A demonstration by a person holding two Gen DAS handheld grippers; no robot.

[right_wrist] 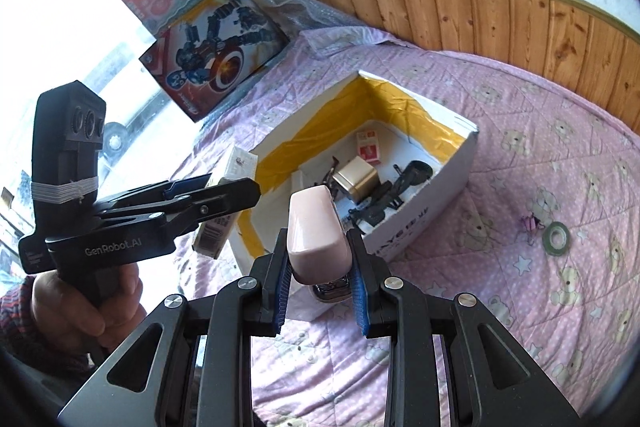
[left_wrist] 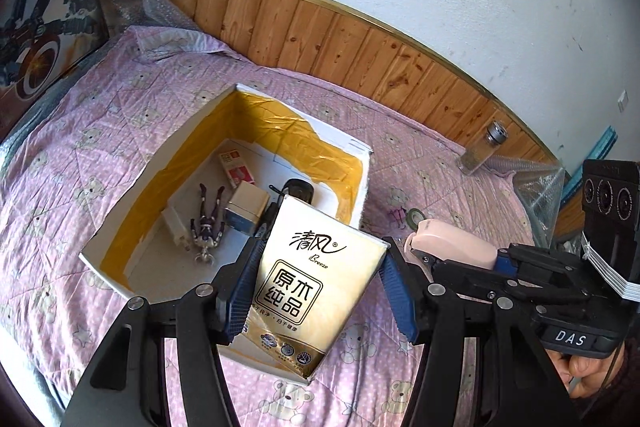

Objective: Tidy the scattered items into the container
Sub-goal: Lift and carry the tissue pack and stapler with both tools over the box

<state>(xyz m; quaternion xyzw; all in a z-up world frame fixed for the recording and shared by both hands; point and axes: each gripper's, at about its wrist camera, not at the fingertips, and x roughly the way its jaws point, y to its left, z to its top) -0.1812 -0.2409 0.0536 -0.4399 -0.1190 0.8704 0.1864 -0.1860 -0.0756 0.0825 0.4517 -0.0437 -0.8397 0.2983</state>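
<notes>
A white box [left_wrist: 362, 183] lined with yellow tape lies on the pink quilt. Inside are a toy figure [left_wrist: 208, 223], a red-and-white carton [left_wrist: 236, 167], a small tan box [left_wrist: 248, 207] and a black item [left_wrist: 298, 189]. My left gripper [left_wrist: 322, 247] is shut on a cream tissue pack [left_wrist: 316, 279], held over the box's near edge. My right gripper [right_wrist: 318, 247] is shut on a pink stapler [right_wrist: 316, 227], just above the box's [right_wrist: 432, 211] near corner. The left gripper [right_wrist: 224, 187] shows at the left of the right wrist view, still gripping the tissue pack [right_wrist: 212, 235].
A green tape roll [right_wrist: 557, 237] and a purple clip [right_wrist: 531, 223] lie on the quilt right of the box. A glass shaker jar [left_wrist: 482, 147] stands by the wooden wall panel [left_wrist: 320, 39]. Toy boxes [right_wrist: 216, 55] lean at the left. Bubble wrap [left_wrist: 540, 187] lies at the far right.
</notes>
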